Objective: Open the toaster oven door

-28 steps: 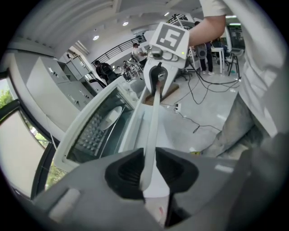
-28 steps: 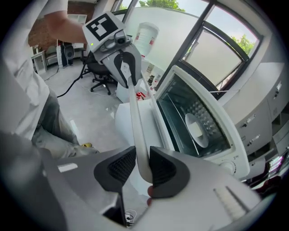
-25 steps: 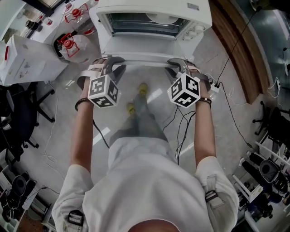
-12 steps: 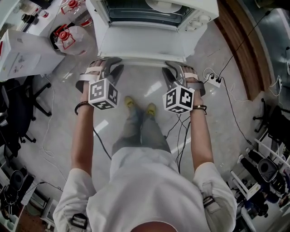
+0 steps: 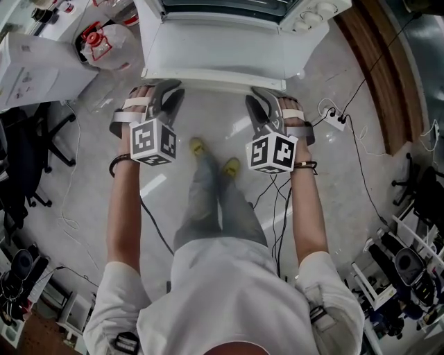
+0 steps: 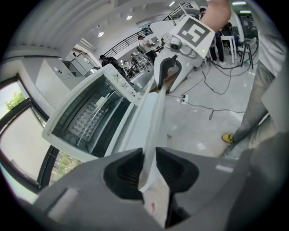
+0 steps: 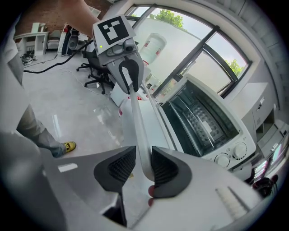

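The white toaster oven (image 5: 305, 17) stands at the top of the head view, its door (image 5: 215, 48) swung down nearly flat toward me. Along the door's front edge runs a white handle bar (image 5: 208, 84). My left gripper (image 5: 165, 93) is shut on the bar's left end, my right gripper (image 5: 259, 101) on its right end. In the left gripper view the handle (image 6: 152, 131) runs between the pads of the left gripper (image 6: 149, 168) to the right gripper (image 6: 168, 72). The right gripper view shows the handle (image 7: 137, 122) pinched in the right gripper (image 7: 142, 166), the left gripper (image 7: 128, 74) beyond, and the oven cavity (image 7: 198, 119) open.
A white box (image 5: 35, 66) and a clear bag with a red tag (image 5: 100, 41) lie left of the oven. A power strip (image 5: 334, 119) with cables is on the floor at right, black chairs (image 5: 28, 159) at left. My feet in yellow shoes (image 5: 229, 165) stand under the door.
The door has swung further down and out toward me with both grippers still on its handle. More of the door's inner face shows and the oven has slid up the view.
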